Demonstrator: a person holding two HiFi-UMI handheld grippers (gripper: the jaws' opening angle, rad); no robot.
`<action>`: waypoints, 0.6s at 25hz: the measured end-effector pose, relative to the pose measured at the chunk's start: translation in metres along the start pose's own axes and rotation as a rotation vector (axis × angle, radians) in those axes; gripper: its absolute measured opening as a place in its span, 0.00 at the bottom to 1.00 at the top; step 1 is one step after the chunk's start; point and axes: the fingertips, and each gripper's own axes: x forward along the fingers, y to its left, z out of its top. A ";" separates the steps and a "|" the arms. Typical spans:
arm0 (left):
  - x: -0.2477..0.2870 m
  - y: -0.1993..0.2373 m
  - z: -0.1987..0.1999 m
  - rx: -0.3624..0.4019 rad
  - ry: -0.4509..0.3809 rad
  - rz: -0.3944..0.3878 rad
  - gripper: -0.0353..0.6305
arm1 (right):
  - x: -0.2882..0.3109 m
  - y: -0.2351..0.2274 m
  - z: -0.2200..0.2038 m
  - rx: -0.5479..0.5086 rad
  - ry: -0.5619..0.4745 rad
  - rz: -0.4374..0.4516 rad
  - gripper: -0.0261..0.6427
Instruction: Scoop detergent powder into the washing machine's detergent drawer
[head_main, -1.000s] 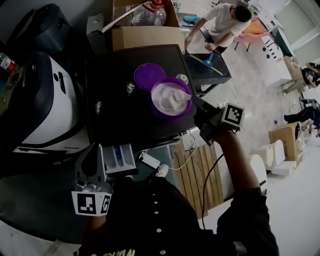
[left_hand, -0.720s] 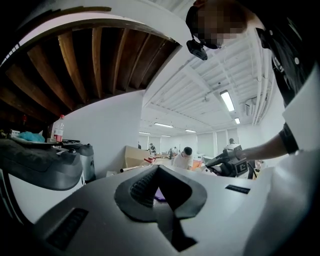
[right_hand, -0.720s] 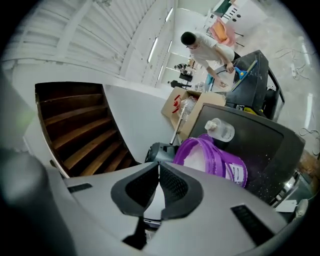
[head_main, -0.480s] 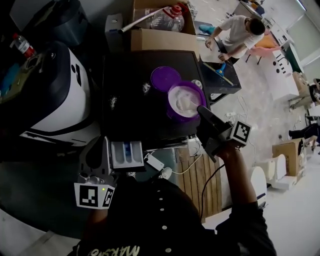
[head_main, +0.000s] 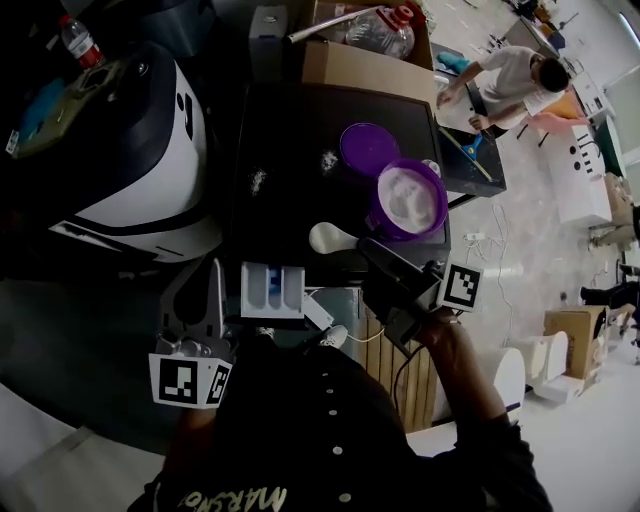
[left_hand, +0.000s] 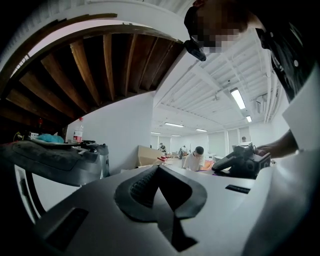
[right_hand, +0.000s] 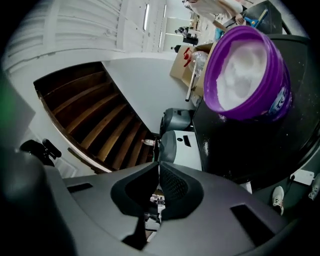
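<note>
In the head view, the right gripper is clamping the scoop's handle, jaws closed tight on it. The scoop is hanging just down-left of the tub, clear of its rim and over the table's near edge. It looks loaded with powder. The drawer is sitting farther from the tub in the same direction, past the table edge and just beside the left gripper. I cannot tell whether that gripper is touching it.

In the left gripper view, the left gripper's jaws are meeting at their tips with nothing showing between them. The right gripper is showing on the tub's side.

In the right gripper view, the pinched jaws are pointing away from the tub, which is sitting up and right. The scoop's bowl is showing edge-on just past the tips.

To do this step well, I would be keeping the scoop level while crossing from the tub to the drawer. I would stop right over one compartment and then roll the wrist slowly, so that no powder is falling outside.
</note>
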 end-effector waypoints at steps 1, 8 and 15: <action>-0.003 0.002 -0.001 -0.001 0.001 0.007 0.06 | 0.007 -0.002 -0.008 -0.001 0.023 -0.003 0.09; -0.023 0.018 -0.006 -0.011 0.011 0.061 0.06 | 0.049 -0.039 -0.062 -0.111 0.194 -0.075 0.09; -0.039 0.028 -0.024 -0.045 0.032 0.079 0.06 | 0.076 -0.099 -0.111 -0.150 0.319 -0.153 0.09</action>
